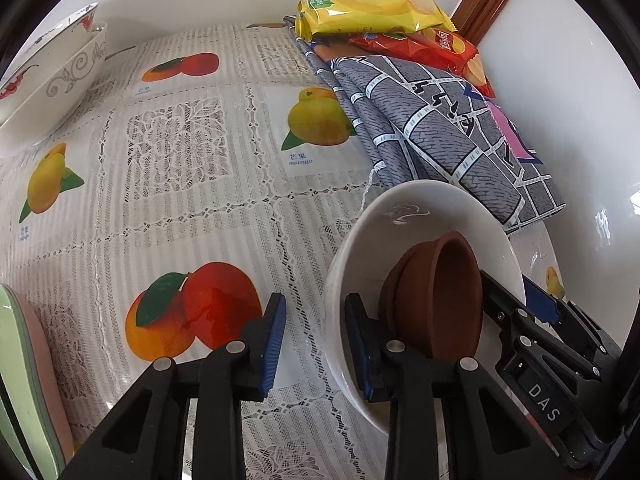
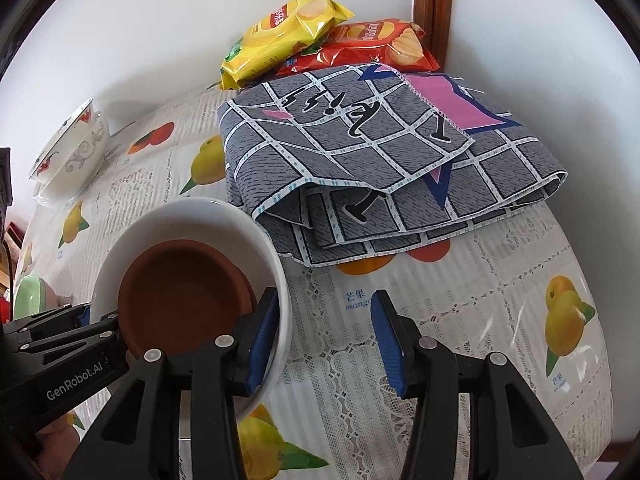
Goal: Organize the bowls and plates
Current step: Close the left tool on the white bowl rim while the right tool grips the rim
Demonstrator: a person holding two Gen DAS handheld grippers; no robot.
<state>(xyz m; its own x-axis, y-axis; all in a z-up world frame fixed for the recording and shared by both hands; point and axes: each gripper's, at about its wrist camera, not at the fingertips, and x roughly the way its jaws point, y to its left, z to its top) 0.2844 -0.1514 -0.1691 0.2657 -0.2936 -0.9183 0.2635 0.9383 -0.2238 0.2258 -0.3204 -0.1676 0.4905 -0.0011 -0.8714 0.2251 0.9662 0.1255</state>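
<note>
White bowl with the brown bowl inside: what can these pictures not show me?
- Left wrist view: how many brown bowls are nested; the left gripper covers their lower edge.
- Right wrist view: white bowl near rim, behind a right gripper finger.
- Left wrist view: green dishes, cut by the edge.

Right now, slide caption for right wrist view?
Both grippers straddle the white bowl's rim; brown dish nested inside.
</note>
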